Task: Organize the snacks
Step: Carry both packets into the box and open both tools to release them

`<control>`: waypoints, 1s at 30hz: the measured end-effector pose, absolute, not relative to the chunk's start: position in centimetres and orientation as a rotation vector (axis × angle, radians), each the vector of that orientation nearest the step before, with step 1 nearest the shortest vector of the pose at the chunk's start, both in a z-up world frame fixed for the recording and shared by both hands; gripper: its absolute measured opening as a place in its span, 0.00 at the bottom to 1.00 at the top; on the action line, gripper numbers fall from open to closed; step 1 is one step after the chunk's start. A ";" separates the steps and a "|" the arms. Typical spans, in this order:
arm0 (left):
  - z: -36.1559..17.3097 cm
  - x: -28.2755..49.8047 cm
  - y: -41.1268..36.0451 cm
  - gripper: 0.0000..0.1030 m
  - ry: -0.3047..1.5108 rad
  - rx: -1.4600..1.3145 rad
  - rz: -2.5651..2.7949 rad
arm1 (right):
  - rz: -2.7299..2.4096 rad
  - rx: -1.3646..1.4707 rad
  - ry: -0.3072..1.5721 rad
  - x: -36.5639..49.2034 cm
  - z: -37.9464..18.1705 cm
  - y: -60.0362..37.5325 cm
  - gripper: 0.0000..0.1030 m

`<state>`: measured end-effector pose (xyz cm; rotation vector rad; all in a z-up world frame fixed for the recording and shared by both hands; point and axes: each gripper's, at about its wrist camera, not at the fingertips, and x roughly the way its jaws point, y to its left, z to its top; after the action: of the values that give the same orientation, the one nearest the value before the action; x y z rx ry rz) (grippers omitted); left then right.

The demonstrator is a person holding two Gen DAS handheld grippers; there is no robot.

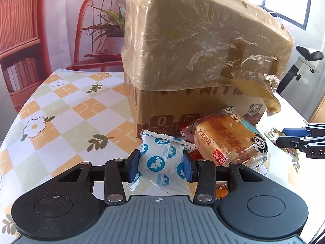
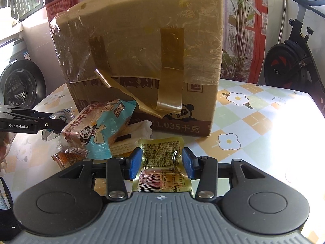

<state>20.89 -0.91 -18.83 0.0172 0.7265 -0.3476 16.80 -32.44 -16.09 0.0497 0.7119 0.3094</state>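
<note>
My left gripper (image 1: 161, 163) is shut on a white snack packet with blue round prints (image 1: 160, 158), its blue pads pressing both sides. Just right of it lies a wrapped bread loaf with a panda print (image 1: 225, 140), in front of a tape-wrapped cardboard box (image 1: 195, 46). My right gripper (image 2: 161, 162) is shut on a crumpled gold-edged sachet (image 2: 160, 158) with printed text and a barcode. In the right wrist view the bread loaf (image 2: 95, 130) lies to the left with pale wafers (image 2: 124, 146) and an orange packet (image 2: 67, 158) beneath it, and the left gripper (image 2: 50, 123) comes in from the left edge.
The table (image 1: 61, 109) has a checked cloth with flower and leaf prints. A red chair (image 1: 95, 26) with a potted plant (image 1: 109, 30) stands behind it. An exercise bike (image 2: 294, 61) stands at the right beyond the table. Loose tape flaps (image 2: 168, 93) hang off the box front.
</note>
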 end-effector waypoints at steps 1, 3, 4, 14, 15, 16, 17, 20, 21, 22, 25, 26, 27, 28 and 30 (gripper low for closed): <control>-18.5 20.7 -0.7 0.44 0.719 0.006 -0.334 | 0.313 0.045 0.706 16.7 -15.8 -32.4 0.44; -17.8 20.1 -0.5 0.44 0.699 -0.001 -0.317 | 0.328 0.049 0.693 16.5 -15.3 -32.3 0.44; -17.2 19.5 -0.6 0.44 0.688 -0.005 -0.312 | 0.337 0.049 0.688 16.4 -15.0 -32.2 0.44; -14.6 17.2 -1.1 0.44 0.636 -0.063 -0.319 | 0.518 0.039 0.665 15.3 -12.7 -30.2 0.44; -14.2 16.9 -1.1 0.44 0.624 -0.066 -0.320 | 0.537 0.036 0.653 15.3 -12.4 -29.8 0.44; -13.8 16.7 -1.1 0.44 0.611 -0.069 -0.323 | 0.557 0.033 0.638 15.3 -11.9 -29.5 0.44; -13.3 16.5 -1.1 0.44 0.598 -0.071 -0.326 | 0.576 0.033 0.620 15.2 -11.5 -29.3 0.44; -11.6 16.3 -1.2 0.44 0.544 -0.082 -0.332 | 0.622 0.044 0.548 15.4 -9.5 -28.9 0.44; -10.9 16.3 -1.2 0.44 0.523 -0.080 -0.334 | 0.631 0.046 0.523 15.4 -8.8 -28.8 0.44; -10.1 16.2 -1.3 0.44 0.499 -0.076 -0.336 | 0.638 0.047 0.496 15.6 -8.1 -28.8 0.44; -7.7 16.6 -1.6 0.44 0.432 -0.073 -0.346 | 0.649 0.059 0.407 16.2 -5.4 -28.9 0.44; -7.0 16.9 -1.7 0.44 0.412 -0.073 -0.351 | 0.647 0.058 0.383 16.5 -4.6 -29.0 0.44; -6.2 17.3 -1.9 0.44 0.395 -0.073 -0.356 | 0.642 0.056 0.353 17.0 -3.7 -29.3 0.44; -5.3 17.8 -2.1 0.44 0.377 -0.073 -0.359 | 0.631 0.050 0.327 17.6 -2.9 -29.4 0.44; -3.9 18.9 -2.7 0.45 0.345 -0.071 -0.359 | 0.594 0.032 0.279 19.0 -1.4 -29.8 0.44</control>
<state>18.89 -2.68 -3.85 -0.0708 0.3452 -0.3595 19.02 -29.77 -1.42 0.0322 0.2786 0.5940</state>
